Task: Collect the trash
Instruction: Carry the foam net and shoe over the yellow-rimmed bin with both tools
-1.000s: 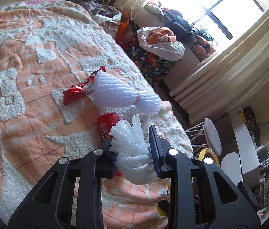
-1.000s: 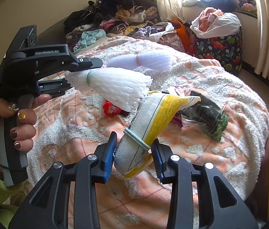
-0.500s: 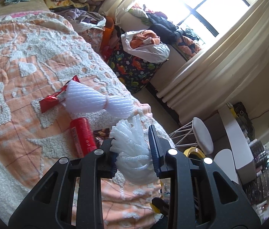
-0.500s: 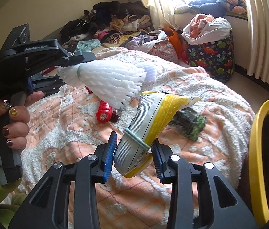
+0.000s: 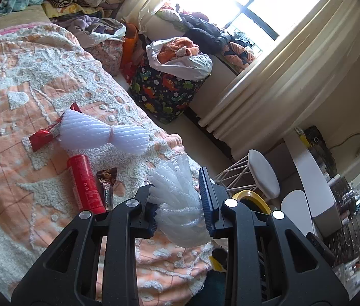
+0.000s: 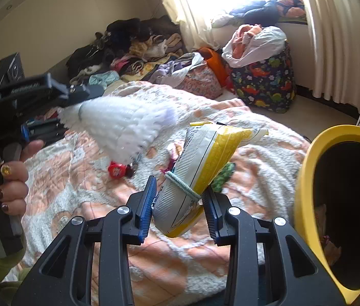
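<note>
The right tongs (image 6: pixel 178 204), pinching a yellow bag (image 6: pixel 200 170), are nearer the yellow bin (image 6: pixel 305 204) on their right than the left tongs (image 5: pixel 177 204), pinching white foam netting (image 5: pixel 177 199).

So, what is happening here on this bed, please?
A person is collecting trash from the bed with a gripper in each hand. The left gripper is shut on a white foam net; the right gripper is shut on a yellow and white snack bag, close to the yellow bin. A red can, wrappers and another foam net lie on the blanket.
</note>
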Available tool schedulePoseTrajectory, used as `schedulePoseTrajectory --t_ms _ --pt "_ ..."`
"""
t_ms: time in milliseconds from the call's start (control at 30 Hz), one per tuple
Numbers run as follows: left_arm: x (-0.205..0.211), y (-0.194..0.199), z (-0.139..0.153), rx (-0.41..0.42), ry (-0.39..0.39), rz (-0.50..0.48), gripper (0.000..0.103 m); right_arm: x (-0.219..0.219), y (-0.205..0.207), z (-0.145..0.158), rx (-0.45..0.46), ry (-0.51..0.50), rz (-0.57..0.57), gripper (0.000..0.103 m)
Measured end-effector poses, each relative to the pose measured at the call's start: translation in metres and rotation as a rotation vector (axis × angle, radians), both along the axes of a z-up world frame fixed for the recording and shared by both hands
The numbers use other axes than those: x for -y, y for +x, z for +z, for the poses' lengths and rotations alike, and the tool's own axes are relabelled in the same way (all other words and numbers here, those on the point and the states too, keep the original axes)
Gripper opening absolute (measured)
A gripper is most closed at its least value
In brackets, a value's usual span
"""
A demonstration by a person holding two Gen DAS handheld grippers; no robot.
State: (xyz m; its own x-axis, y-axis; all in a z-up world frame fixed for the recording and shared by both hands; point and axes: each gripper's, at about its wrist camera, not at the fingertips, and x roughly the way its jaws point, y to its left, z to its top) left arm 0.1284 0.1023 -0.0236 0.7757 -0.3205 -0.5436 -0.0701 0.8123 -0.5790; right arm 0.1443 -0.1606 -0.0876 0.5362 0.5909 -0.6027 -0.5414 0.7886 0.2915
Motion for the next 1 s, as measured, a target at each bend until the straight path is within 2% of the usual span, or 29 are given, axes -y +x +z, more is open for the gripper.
schedulePoseTrajectory --t_ms 1000 --pt "0.082 0.018 0.004 0.001 0.078 -0.136 0.021 0.098 0.005 0.013 0.034 0.064 -0.193 0.034"
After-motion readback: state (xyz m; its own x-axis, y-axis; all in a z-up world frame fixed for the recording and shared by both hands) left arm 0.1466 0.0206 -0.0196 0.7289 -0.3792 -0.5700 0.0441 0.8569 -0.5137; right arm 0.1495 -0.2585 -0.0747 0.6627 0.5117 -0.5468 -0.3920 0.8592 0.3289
